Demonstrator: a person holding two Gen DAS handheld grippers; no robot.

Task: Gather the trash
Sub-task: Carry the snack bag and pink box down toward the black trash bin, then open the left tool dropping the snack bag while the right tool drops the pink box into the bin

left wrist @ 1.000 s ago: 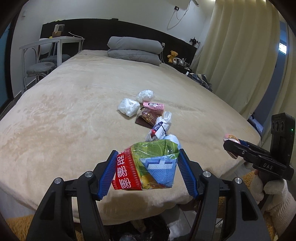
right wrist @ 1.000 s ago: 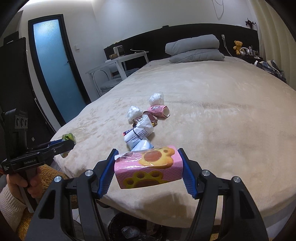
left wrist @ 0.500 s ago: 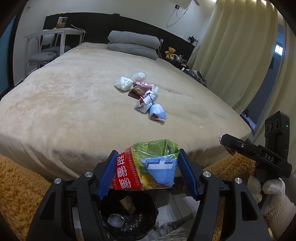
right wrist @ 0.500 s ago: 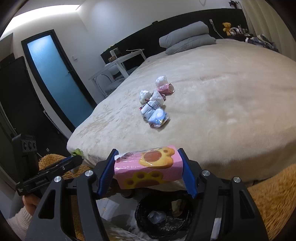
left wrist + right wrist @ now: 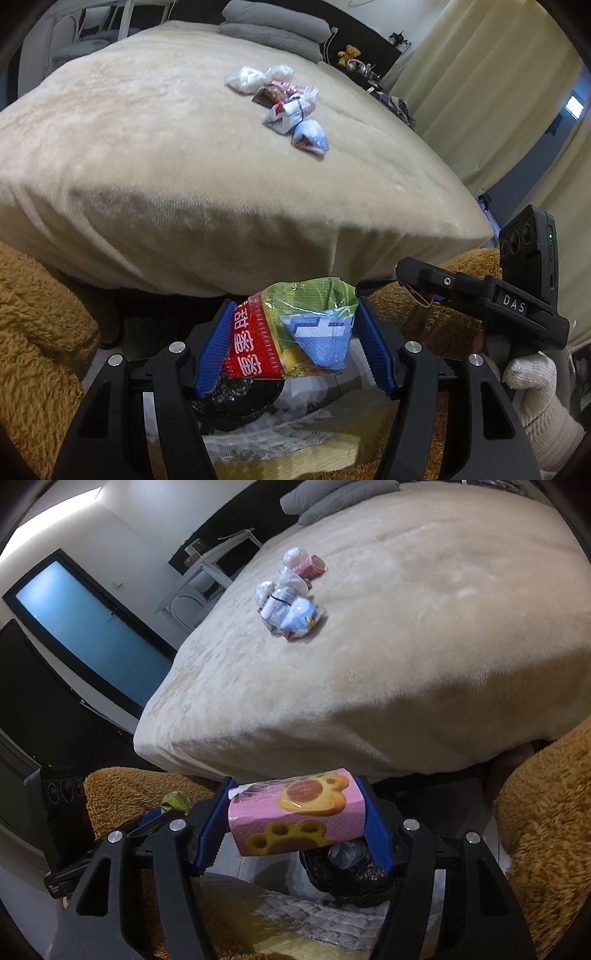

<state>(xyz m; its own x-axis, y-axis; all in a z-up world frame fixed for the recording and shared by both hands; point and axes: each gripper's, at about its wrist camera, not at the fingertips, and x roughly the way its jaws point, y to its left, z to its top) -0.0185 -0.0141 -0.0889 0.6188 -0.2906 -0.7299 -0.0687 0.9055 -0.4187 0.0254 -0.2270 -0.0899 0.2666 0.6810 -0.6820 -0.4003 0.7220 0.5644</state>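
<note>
Clamping a red-and-green snack wrapper [image 5: 295, 332] between its blue pads, the left gripper [image 5: 295, 341] sits low centre of its frame — black-lined bin [image 5: 236, 402] just beneath. The right gripper [image 5: 295, 821] likewise pinches a pink paw-print packet [image 5: 295, 814], with the bin [image 5: 347, 871] below right. Farther up, remaining trash [image 5: 288, 101] lies clustered on the beige bed [image 5: 147, 155], upper centre.
</note>
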